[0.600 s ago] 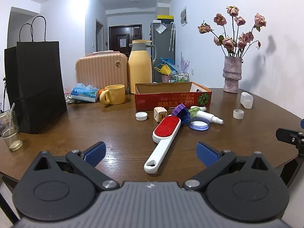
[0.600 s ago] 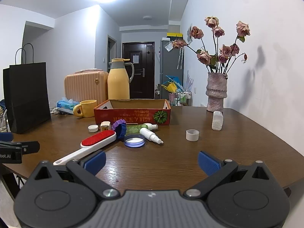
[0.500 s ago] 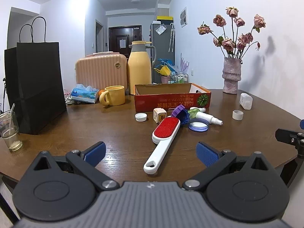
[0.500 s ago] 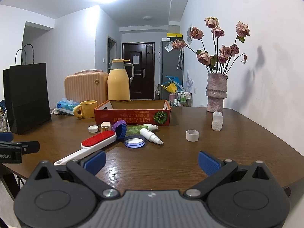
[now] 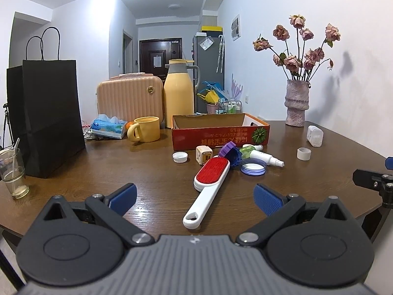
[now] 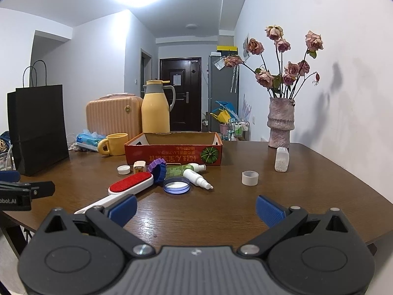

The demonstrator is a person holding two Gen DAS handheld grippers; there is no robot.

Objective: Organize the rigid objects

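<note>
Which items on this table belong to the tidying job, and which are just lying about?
Job items: red-faced white lint brush, blue round lid, white spray bottle, purple ridged cap, white bottle cap, open red cardboard box.

Bystanders: yellow mug, black paper bag, grey vase, yellow thermos.

Red-faced lint brush (image 5: 211, 180) flat on surface, white handle toward camera. Behind its head: purple cap (image 5: 227, 149), blue lid (image 5: 253, 168), white spray bottle (image 5: 266, 157), green bottle (image 5: 246, 150), cube (image 5: 203, 153), white cap (image 5: 180, 157). Red box (image 5: 221, 132) behind, open-topped.
</note>
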